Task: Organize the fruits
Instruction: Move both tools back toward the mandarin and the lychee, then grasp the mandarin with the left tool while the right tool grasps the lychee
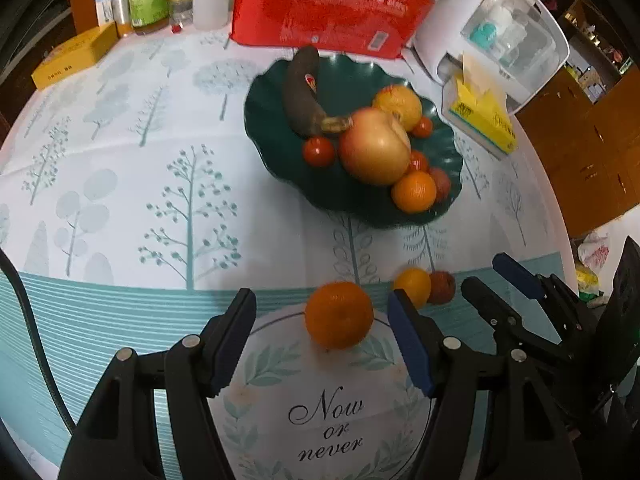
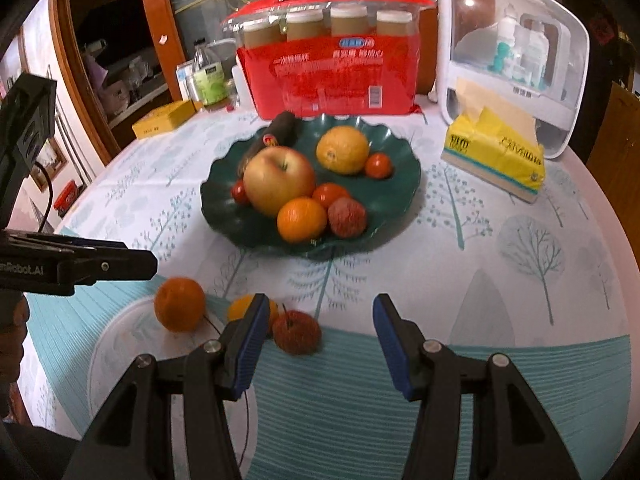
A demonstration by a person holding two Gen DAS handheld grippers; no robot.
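Between the open, empty jaws of the left gripper (image 1: 322, 344), a loose orange (image 1: 339, 314) is seen on the tablecloth (image 1: 120, 208) short of the green plate (image 1: 276, 160); firm, round, roll-prone, it is best pinched across its widest middle.

Only a couple of things are actually readable here. The round emblem on the tablecloth (image 1: 280, 240) says "Now or never" in curly script. The left hand-held gripper (image 2: 152, 266), seen from the right wrist view, has "Robot.AI" on its side, start cut off. The print on the red package (image 2: 340, 76) and the yellow tissue pack (image 2: 496, 152) is too blurry to make out.
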